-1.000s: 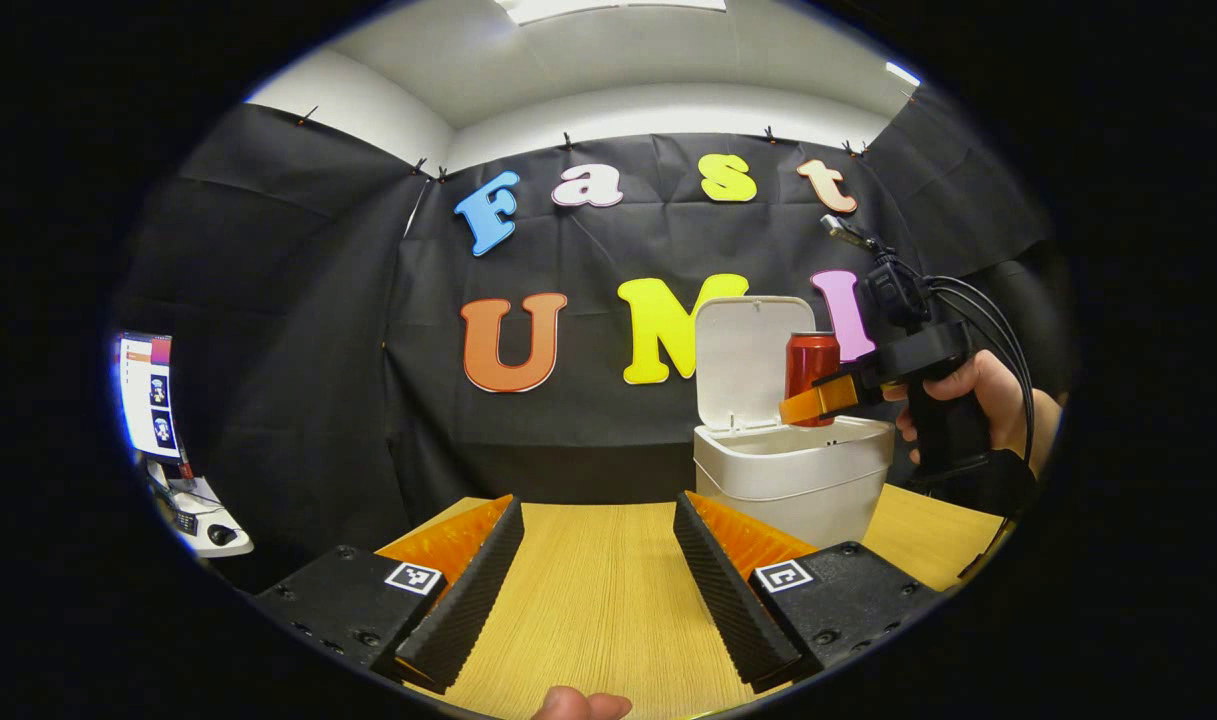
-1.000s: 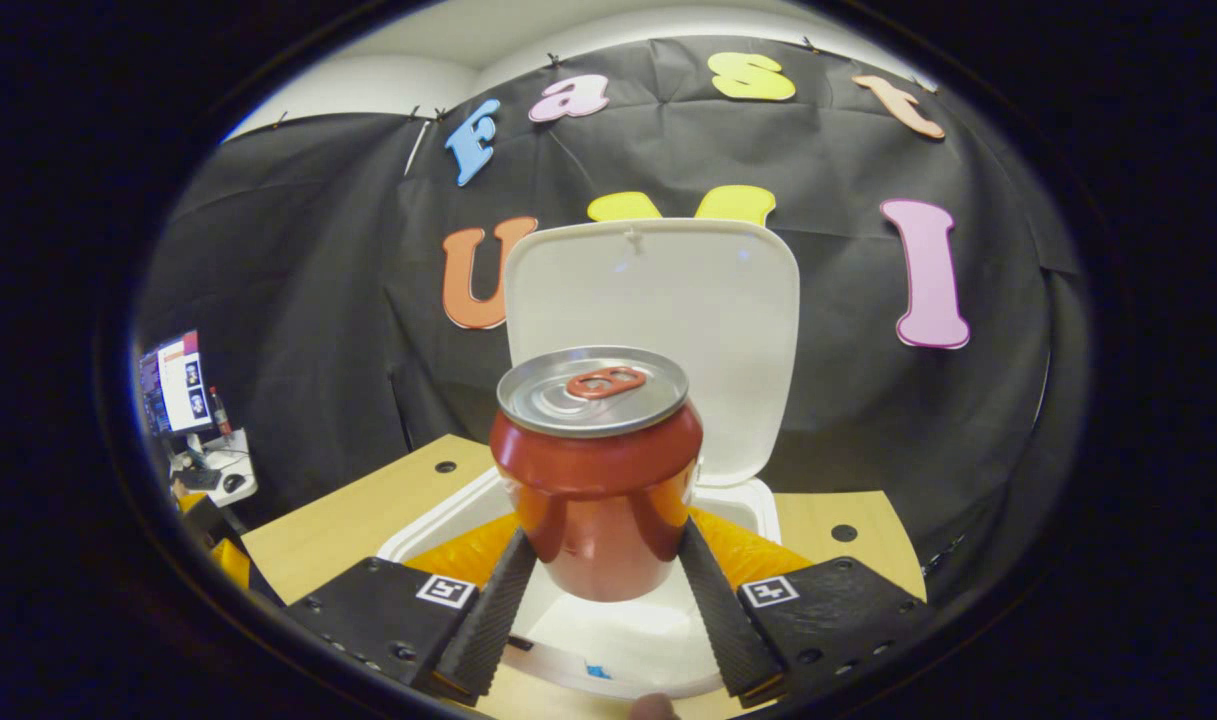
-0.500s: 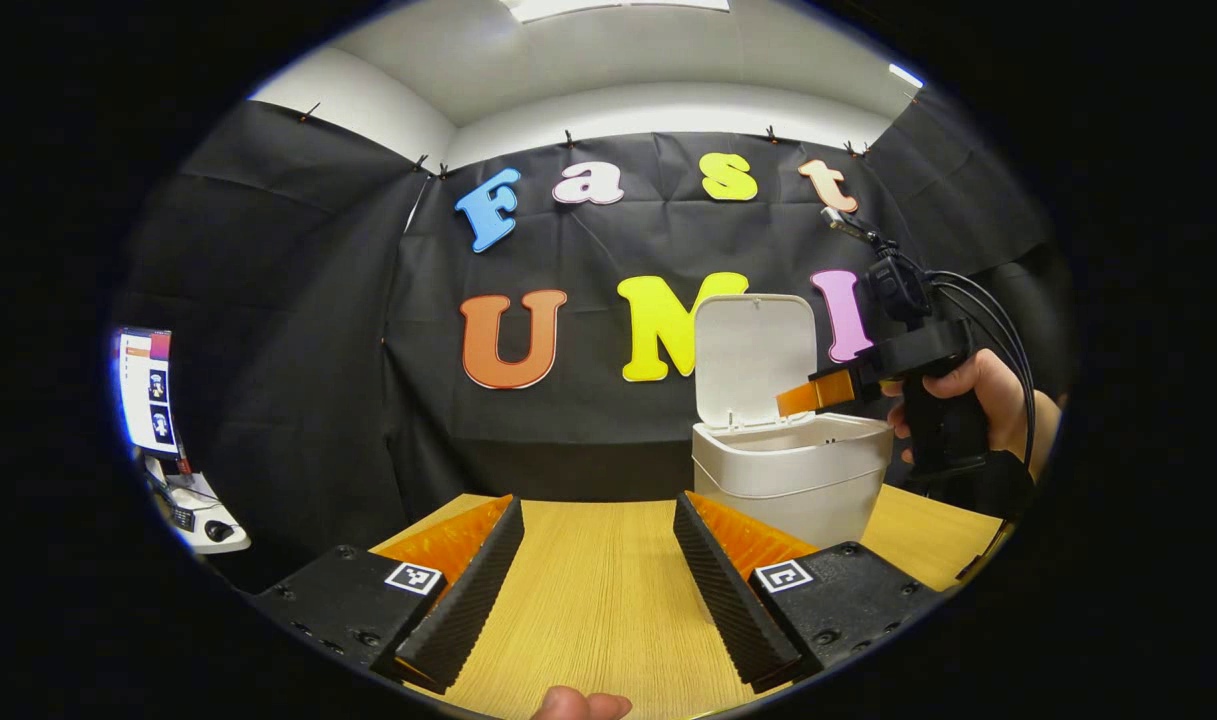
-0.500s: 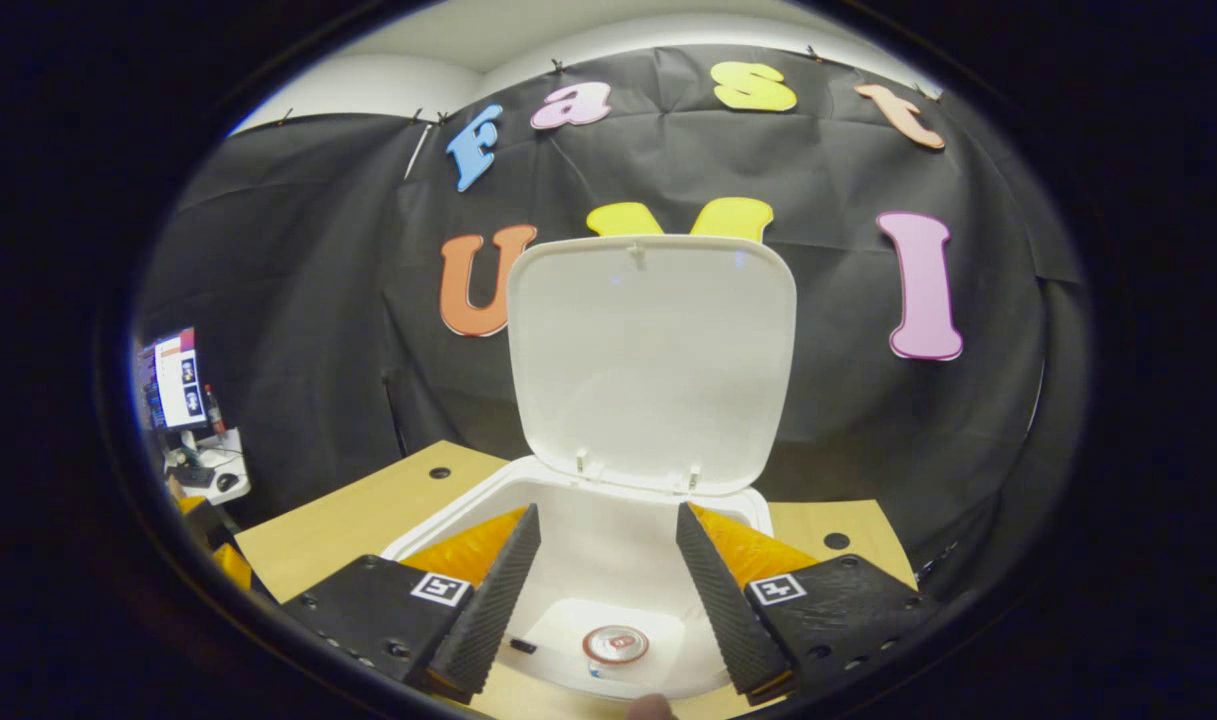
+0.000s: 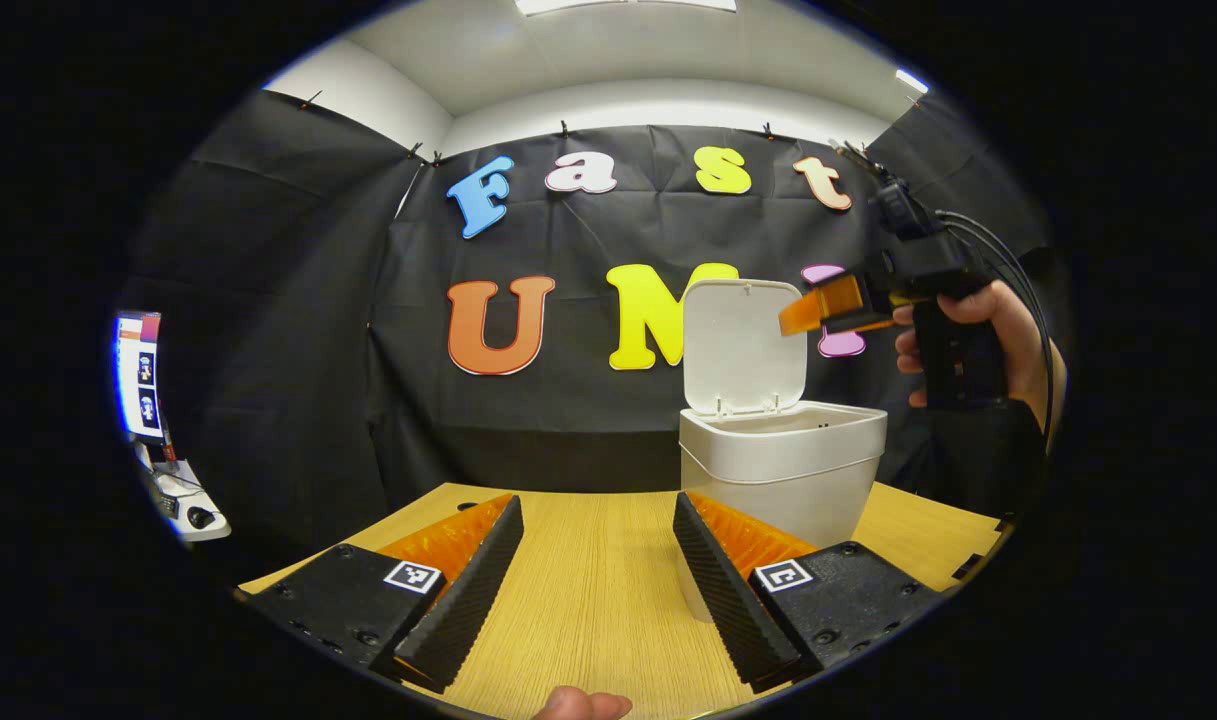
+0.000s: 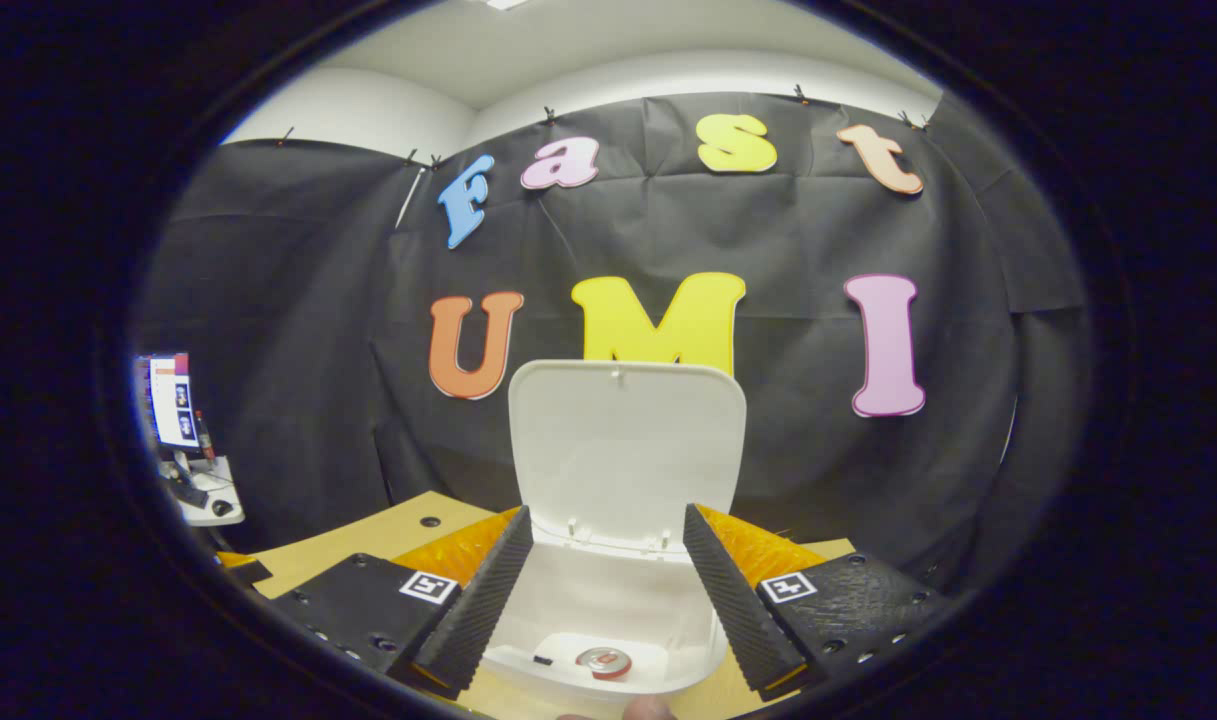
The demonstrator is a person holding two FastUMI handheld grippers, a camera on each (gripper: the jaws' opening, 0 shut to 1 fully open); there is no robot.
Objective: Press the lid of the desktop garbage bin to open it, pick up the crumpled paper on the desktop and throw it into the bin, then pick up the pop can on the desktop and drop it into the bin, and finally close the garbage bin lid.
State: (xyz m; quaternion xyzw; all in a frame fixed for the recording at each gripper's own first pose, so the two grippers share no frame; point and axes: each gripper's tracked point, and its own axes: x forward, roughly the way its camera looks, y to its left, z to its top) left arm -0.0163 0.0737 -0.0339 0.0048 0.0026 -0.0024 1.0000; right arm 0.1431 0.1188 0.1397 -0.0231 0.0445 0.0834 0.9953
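The wooden table [image 5: 588, 590] carried the white garbage bin [image 5: 783, 470] with its lid [image 6: 628, 450] standing upright and open. The left gripper [image 5: 593, 575] hovered low over the tabletop, fingers spread apart and empty, while the right gripper [image 6: 598, 600] was held by a hand [image 5: 978, 340] above the bin, fingers likewise apart with nothing between them. The pop can [image 6: 605, 661] lay at the bottom of the bin, top showing.

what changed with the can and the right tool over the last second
The right tool let go of the pop can, which now lies at the bottom of the bin. That tool then rose, open, above the bin. The lid stayed up, and the left tool stayed open over the desk.
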